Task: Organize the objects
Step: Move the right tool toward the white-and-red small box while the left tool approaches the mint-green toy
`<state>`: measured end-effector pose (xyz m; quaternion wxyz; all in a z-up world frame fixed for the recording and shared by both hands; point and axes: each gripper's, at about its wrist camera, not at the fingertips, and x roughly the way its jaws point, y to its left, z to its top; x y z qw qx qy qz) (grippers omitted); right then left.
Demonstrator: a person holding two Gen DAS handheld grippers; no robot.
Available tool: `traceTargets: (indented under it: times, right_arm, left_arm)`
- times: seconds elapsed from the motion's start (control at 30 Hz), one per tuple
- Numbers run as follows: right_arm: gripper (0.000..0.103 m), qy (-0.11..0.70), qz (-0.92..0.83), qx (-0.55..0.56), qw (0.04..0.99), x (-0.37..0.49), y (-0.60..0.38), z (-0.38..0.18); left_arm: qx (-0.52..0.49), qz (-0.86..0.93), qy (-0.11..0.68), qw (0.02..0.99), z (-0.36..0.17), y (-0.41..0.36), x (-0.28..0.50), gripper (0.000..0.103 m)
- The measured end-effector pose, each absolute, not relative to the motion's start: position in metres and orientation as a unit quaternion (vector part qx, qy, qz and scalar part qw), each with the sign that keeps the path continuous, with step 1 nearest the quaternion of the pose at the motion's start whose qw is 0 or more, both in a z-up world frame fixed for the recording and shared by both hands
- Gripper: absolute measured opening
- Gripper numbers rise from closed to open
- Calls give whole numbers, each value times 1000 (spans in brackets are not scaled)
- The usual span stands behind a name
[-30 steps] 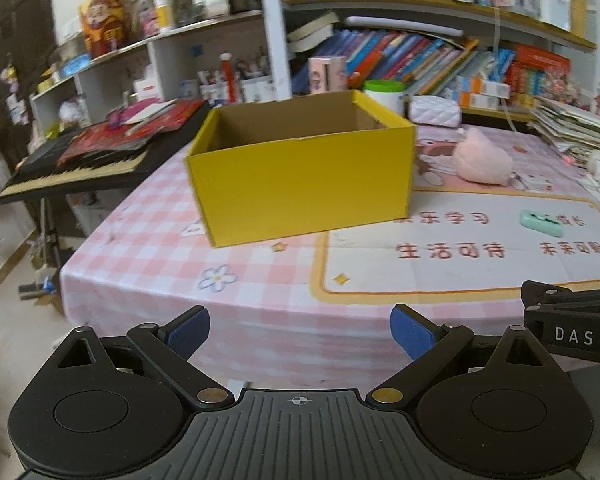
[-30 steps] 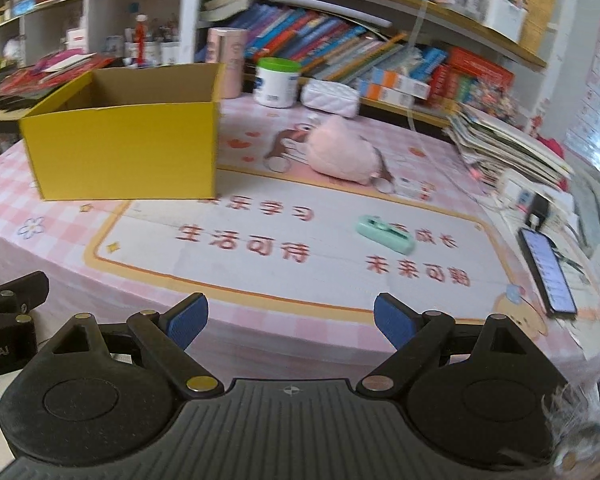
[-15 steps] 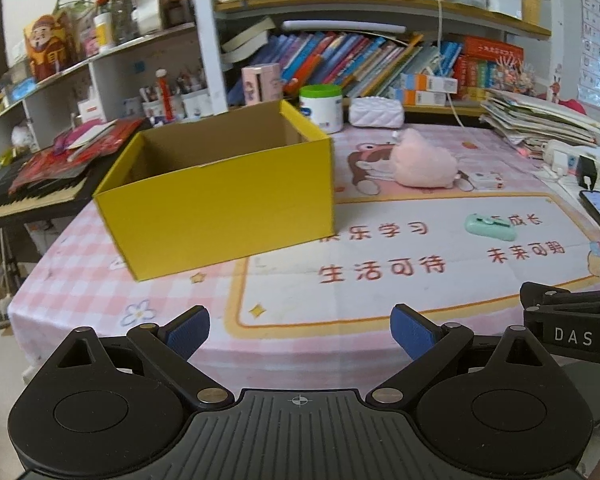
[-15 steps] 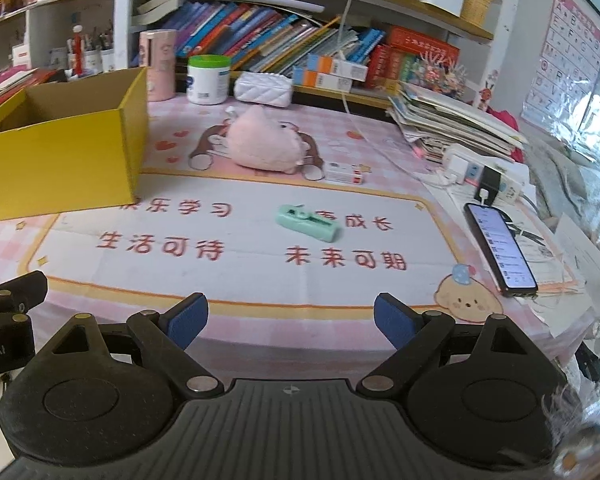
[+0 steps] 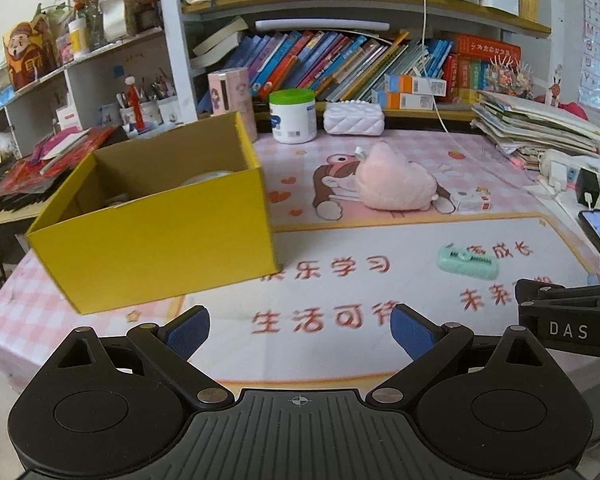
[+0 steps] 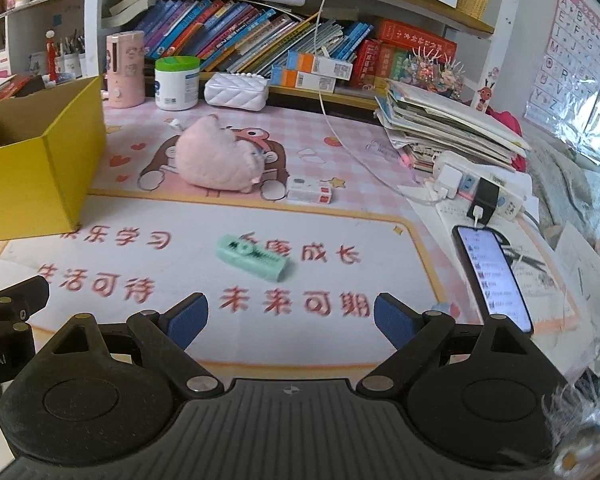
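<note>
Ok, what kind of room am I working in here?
Most likely a child's study corner at home: crowded shelves of children's books, a cartoon desk mat with printed characters, and an alphabet poster on the wall.

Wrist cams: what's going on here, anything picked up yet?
Nothing picked up. A person holds two grippers at the table's near edge; the left gripper and right gripper are both open and empty. The yellow box sits at left with something pale inside. The pink plush, green stapler-like item and small white box lie loose on the mat.
</note>
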<state>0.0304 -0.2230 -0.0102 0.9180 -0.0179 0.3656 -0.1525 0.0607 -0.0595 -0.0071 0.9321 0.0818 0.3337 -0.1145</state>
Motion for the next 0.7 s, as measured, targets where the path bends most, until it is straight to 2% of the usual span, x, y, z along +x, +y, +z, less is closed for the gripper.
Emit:
traceTargets:
  times: [0.7]
  right_arm:
    - [90,338,-154,4,928,96,-345,-12]
  left_arm:
    - [64,-146,358,920,-30,-173,111,97]
